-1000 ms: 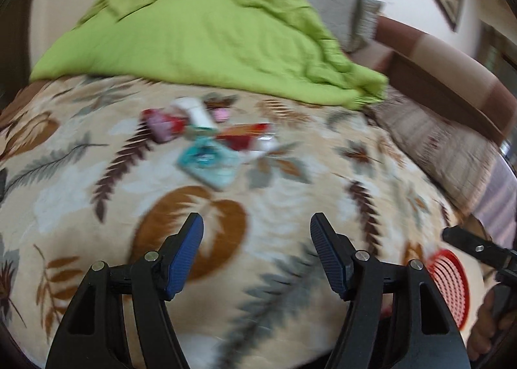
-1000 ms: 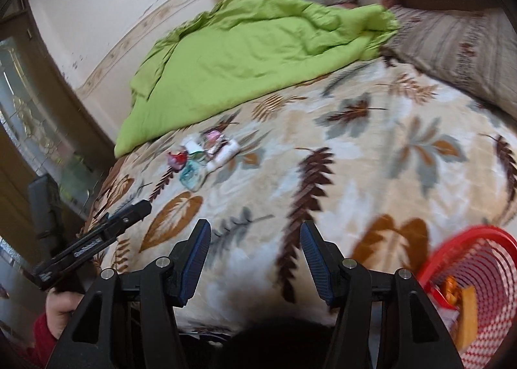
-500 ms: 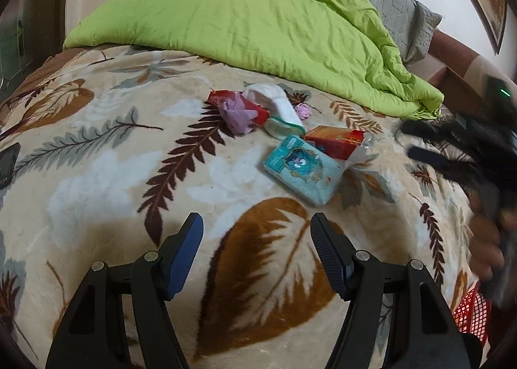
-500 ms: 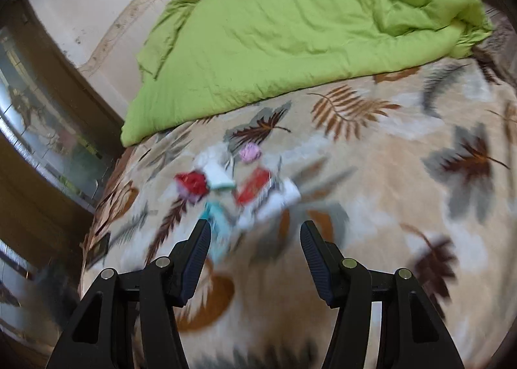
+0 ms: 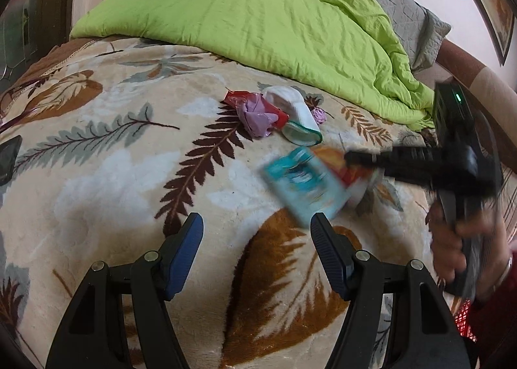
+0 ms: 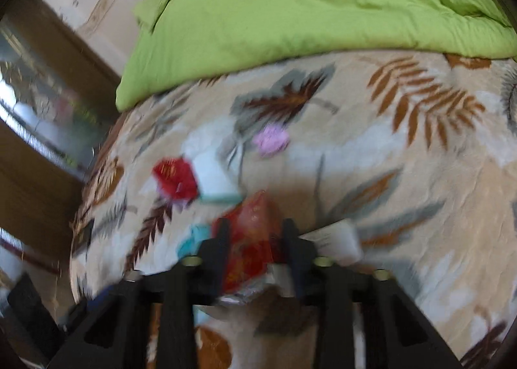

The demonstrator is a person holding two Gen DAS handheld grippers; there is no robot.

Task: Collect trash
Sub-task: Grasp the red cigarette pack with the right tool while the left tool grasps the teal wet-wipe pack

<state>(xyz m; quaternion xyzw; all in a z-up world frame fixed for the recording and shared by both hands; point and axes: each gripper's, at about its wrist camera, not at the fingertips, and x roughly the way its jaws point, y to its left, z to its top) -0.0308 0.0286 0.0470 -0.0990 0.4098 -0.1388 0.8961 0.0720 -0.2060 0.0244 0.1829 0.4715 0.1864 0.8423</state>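
Trash lies in a cluster on the leaf-patterned blanket (image 5: 97, 175): a teal packet (image 5: 303, 185), a red-orange wrapper (image 6: 252, 240), a red wrapper with a purple crumple (image 5: 255, 114), a white sock-like cloth (image 5: 297, 117) and a small purple ball (image 5: 319, 115). My left gripper (image 5: 257, 236) is open and empty, just short of the teal packet. My right gripper (image 6: 255, 233) has its jaws narrowed around the red-orange wrapper; in the left wrist view it (image 5: 358, 157) reaches in from the right. The right wrist view is blurred.
A green quilt (image 5: 258, 14) is heaped at the back of the bed, with a grey pillow (image 5: 407, 17) behind it. A red basket (image 5: 465, 320) peeks out at the lower right. A dark phone-like object (image 5: 8, 159) lies at the left edge.
My right gripper has swung in onto the cluster and narrowed around the red-orange wrapper. The teal packet has shifted and blurs. My left gripper has edged closer, still open.
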